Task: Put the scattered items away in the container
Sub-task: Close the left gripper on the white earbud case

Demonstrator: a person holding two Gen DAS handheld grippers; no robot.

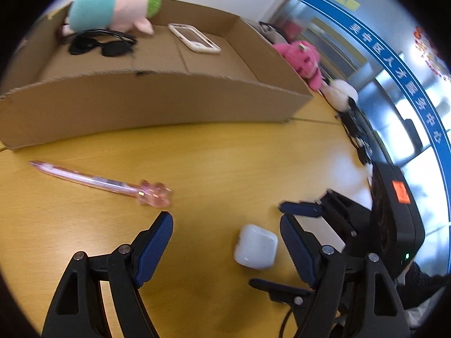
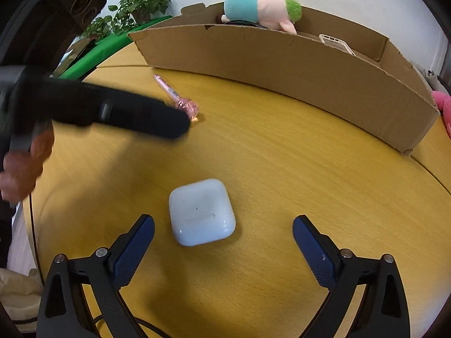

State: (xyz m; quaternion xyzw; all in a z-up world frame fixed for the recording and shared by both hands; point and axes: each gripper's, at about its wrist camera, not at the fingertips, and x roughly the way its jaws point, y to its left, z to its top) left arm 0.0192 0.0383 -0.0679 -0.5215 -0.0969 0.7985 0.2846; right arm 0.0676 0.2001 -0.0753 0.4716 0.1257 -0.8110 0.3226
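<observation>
Chinese lettering on blue band (image 1: 394, 64)

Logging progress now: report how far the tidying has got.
Done: plush pig, sunglasses and phone case lie in the cardboard box. In hand: nothing; right gripper open around the white earbud case. Left: that case and the pink pen.

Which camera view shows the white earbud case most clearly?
The right wrist view. There the white earbud case lies whole and sharp on the table, ahead of the open right claw, with its top face and hinge line visible. In the left wrist view the case is smaller, slightly blurred, near the claw's right finger.
</observation>
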